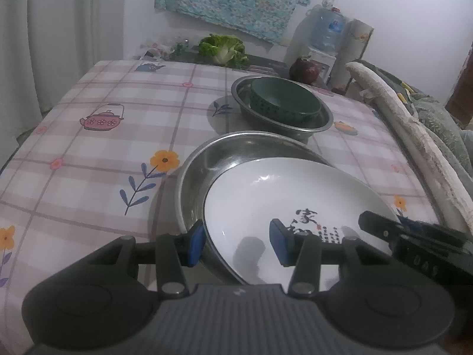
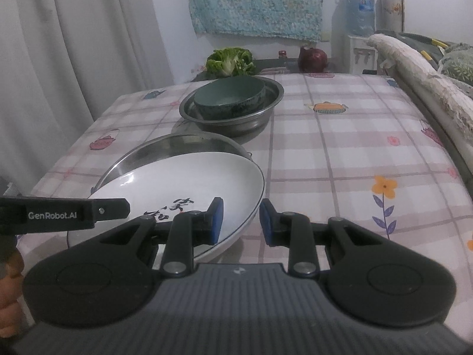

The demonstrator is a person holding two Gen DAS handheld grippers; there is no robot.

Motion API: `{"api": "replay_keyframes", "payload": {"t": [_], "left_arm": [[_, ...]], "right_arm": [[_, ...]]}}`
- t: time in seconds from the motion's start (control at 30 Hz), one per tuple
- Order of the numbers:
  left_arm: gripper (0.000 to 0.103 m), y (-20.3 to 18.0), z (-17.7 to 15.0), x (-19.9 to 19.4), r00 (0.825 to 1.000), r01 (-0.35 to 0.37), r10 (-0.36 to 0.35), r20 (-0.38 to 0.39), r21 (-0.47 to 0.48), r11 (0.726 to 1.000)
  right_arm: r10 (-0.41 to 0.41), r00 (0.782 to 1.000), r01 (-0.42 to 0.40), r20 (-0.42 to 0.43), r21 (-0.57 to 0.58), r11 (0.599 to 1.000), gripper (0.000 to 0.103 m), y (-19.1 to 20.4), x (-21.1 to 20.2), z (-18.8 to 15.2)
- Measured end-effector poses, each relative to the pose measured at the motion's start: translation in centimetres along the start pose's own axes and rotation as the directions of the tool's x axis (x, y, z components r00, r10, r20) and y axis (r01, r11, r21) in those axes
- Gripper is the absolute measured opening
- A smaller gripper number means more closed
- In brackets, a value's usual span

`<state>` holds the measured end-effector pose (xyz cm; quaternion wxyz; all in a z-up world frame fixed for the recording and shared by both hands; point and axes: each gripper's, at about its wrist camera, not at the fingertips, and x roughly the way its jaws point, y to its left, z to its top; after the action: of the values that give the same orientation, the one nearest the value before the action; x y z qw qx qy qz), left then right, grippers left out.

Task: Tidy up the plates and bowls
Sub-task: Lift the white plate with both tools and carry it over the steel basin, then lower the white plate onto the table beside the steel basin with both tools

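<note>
A table (image 1: pixel 88 153) fills both views, covered in a pale checked cloth printed with teapots and flowers. Behind it hang a grey curtain (image 2: pixel 74 44) and a blue patterned cloth (image 1: pixel 233 3) on the wall, with a water bottle (image 1: pixel 328 29) on its dispenser in the far corner. A padded chair edge (image 2: pixel 419 71) runs along the table's right side.

Near the middle of the table stands a steel basin (image 1: pixel 295 127), and a dark green bowl (image 1: pixel 283 100) sits inside it. Closer to the cameras lies a shallow steel pan (image 1: pixel 224 151). A white plate (image 1: pixel 280 195) with black lettering rests tilted in the pan, its near rim hanging out over the pan's edge towards the grippers.

At the far end of the table lie a leafy green cabbage (image 2: pixel 230 60) and a dark red onion (image 2: pixel 312 57).

The left gripper (image 1: pixel 238 244) straddles the near left rim of the plate and pan, one blue pad outside and one over the plate's face. Its jaws stand apart, and I cannot tell whether the pads press on the rims. The right gripper (image 2: pixel 240 222) straddles the plate's right rim; both pads stand clear of it, so it grips nothing.
</note>
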<state>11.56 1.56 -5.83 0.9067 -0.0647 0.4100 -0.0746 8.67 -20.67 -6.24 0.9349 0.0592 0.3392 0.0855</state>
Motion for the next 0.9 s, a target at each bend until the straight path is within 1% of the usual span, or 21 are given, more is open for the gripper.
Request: {"api": "replay_keyframes", "payload": {"t": [0.13, 0.27, 0.4, 0.43, 0.6, 0.67, 0.73, 0.83, 0.87, 0.9], "left_arm": [[0.046, 0.4, 0.1, -0.1, 1.0, 0.011, -0.011, 0.0, -0.002, 1.0], [0.046, 0.5, 0.3, -0.4, 1.0, 0.014, -0.014, 0.004, -0.004, 1.0], [0.05, 0.8, 0.7, -0.9, 1.0, 0.0, 0.0, 0.004, 0.004, 1.0], [0.054, 0.9, 0.8, -1.0, 1.0, -0.016, 0.016, -0.002, 0.005, 1.0], [0.057, 1.2, 1.4, -2.6, 0.998, -0.014, 0.012, 0.056, 0.034, 0.999], [0.062, 1.0, 1.6, -3.1, 0.996, -0.022, 0.018, 0.083, 0.047, 0.999], [0.063, 1.1, 1.8, -3.0, 0.994, -0.039, 0.033, 0.101, 0.054, 0.998], [0.064, 1.4, 2.2, -1.7, 0.995, -0.057, 0.053, 0.083, 0.054, 0.997], [0.065, 1.5, 2.3, -1.1, 0.996, -0.058, 0.055, 0.064, 0.054, 0.997], [0.065, 1.7, 2.3, -0.3, 0.998, -0.059, 0.057, 0.038, 0.052, 0.997]], "right_arm": [[0.007, 1.0, -0.007, 0.018, 0.011, 1.0, 0.027, -0.4, -0.1, 0.3], [0.015, 0.998, -0.015, 0.055, -0.001, 1.0, 0.027, -0.5, -0.7, 0.7], [0.021, 0.997, -0.021, 0.072, -0.008, 1.0, 0.028, -0.5, -0.9, 1.0], [0.023, 0.997, -0.023, 0.072, -0.003, 1.0, 0.028, -0.6, -0.8, 1.0], [0.032, 0.997, -0.034, 0.074, 0.027, 0.999, 0.029, -1.0, -0.8, 0.8], [0.034, 0.997, -0.038, 0.073, 0.043, 0.998, 0.029, -1.3, -0.8, 0.8], [0.038, 0.997, -0.043, 0.07, 0.064, 0.997, 0.032, -1.7, -0.7, 0.8], [0.048, 0.997, -0.054, 0.06, 0.091, 0.994, 0.037, -2.2, -0.3, 0.8], [0.053, 0.997, -0.058, 0.054, 0.099, 0.993, 0.04, -2.3, -0.1, 0.8], [0.057, 0.997, -0.061, 0.047, 0.105, 0.993, 0.041, -2.4, 0.1, 0.8]]}}
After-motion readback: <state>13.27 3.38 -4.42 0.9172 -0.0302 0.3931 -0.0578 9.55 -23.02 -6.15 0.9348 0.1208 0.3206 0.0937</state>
